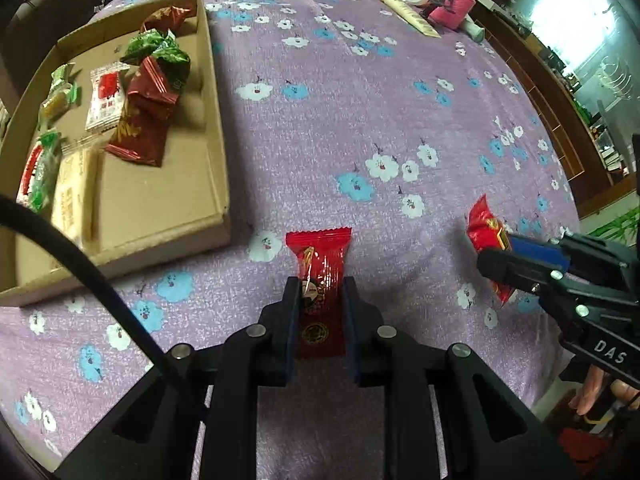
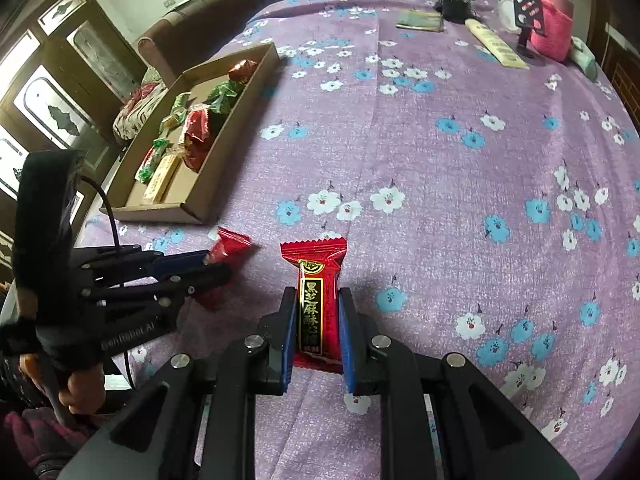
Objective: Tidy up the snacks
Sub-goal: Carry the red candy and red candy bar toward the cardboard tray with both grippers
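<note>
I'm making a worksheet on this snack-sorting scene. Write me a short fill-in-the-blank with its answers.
1. Each gripper is shut on a ____ snack packet.
2. The sorted snacks lie in a cardboard ____ on the tablecloth.
3. The flowers printed on the purple cloth are white and ____.

Answers: red; box; blue

A purple tablecloth (image 2: 440, 200) printed with white and blue flowers is covering the table. At the far right edge, a pink knitted-sleeve jar (image 2: 554, 28) is standing upright. A cream tube (image 2: 494, 44) is lying just left of it. Farther left, a flat booklet (image 2: 420, 21) is lying. A brown sofa (image 2: 200, 20) is standing beyond the far left edge.
</note>
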The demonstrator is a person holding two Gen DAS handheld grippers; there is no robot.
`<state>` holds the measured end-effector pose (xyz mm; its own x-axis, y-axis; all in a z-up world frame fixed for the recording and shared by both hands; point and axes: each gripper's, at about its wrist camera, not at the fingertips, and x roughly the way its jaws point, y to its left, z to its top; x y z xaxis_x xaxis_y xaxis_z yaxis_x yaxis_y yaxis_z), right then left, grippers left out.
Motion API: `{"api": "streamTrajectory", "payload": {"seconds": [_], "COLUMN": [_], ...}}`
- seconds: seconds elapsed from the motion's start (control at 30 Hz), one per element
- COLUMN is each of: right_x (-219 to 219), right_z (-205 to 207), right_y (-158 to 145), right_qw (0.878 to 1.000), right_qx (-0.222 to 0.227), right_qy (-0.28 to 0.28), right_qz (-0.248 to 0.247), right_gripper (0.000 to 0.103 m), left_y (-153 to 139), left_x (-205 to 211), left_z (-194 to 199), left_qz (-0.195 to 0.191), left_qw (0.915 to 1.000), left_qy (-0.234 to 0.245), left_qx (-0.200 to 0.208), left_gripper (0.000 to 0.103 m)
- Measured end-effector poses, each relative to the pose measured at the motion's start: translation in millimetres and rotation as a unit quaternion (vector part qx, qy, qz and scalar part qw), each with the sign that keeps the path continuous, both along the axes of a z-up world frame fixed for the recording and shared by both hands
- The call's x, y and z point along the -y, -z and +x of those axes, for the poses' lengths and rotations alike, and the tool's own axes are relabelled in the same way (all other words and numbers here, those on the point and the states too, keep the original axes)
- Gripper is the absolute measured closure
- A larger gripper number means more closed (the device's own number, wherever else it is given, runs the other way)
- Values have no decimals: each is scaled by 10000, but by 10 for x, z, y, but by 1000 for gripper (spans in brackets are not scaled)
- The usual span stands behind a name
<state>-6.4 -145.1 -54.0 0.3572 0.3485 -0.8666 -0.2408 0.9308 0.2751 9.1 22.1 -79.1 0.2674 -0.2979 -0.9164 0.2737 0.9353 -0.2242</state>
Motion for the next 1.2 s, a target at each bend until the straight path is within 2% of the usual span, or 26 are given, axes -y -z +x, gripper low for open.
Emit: {"api": "streamTrajectory", "payload": {"seconds": [0.1, 0.3, 0.37, 0.5, 0.57, 0.63, 0.67, 0.7, 0.73, 0.9, 1.07, 1.2], "right_x": [37, 100, 138, 145, 134, 153, 156, 162, 174, 164, 139, 119], "right_z": [-13, 8, 25, 14, 11, 10, 11, 8, 9, 11, -40, -105], "right_y": [53, 192, 256, 261, 259, 262, 263, 264, 266, 262, 237, 156], "right_qw": [10000, 9983, 9981, 9973, 9969, 9972, 9974, 9975, 9978, 9980, 9977, 9979], "right_qx": [-49, 58, -1, 145, 170, 179, 183, 186, 179, 128, 144, 243], "right_qy": [20, 17, 35, -11, -52, -53, -49, -41, -29, -14, 11, 69], "right_qz": [-3, -585, -617, -725, -769, -721, -701, -675, -644, -623, -658, -591], "right_gripper": [85, 85, 85, 85, 84, 84, 84, 84, 84, 85, 85, 85], "left_y": [4, 10, 5, -2, 3, 10, 15, 16, 15, 8, -1, -64], "left_x": [28, -7, 21, 133, 193, 300, 355, 420, 486, 683, 579, 480], "left_z": [-1, 18, 22, -8, -12, -21, -36, -54, -74, -93, -120, -150], "left_qz": [26, -384, -434, -303, -178, 162, 427, 716, 968, 1147, 877, 711], "left_qw": [9999, 9988, 9983, 9987, 9992, 9994, 9985, 9965, 9939, 9920, 9946, 9954], "left_qy": [99, 264, 331, 412, 355, 318, 322, 349, 398, 486, 518, 500], "left_qx": [24, -145, -182, -92, -54, 33, 119, 234, 347, 223, 206, 414], "left_gripper": [79, 59, 51, 38, 36, 38, 42, 60, 83, 84, 84, 84]}}
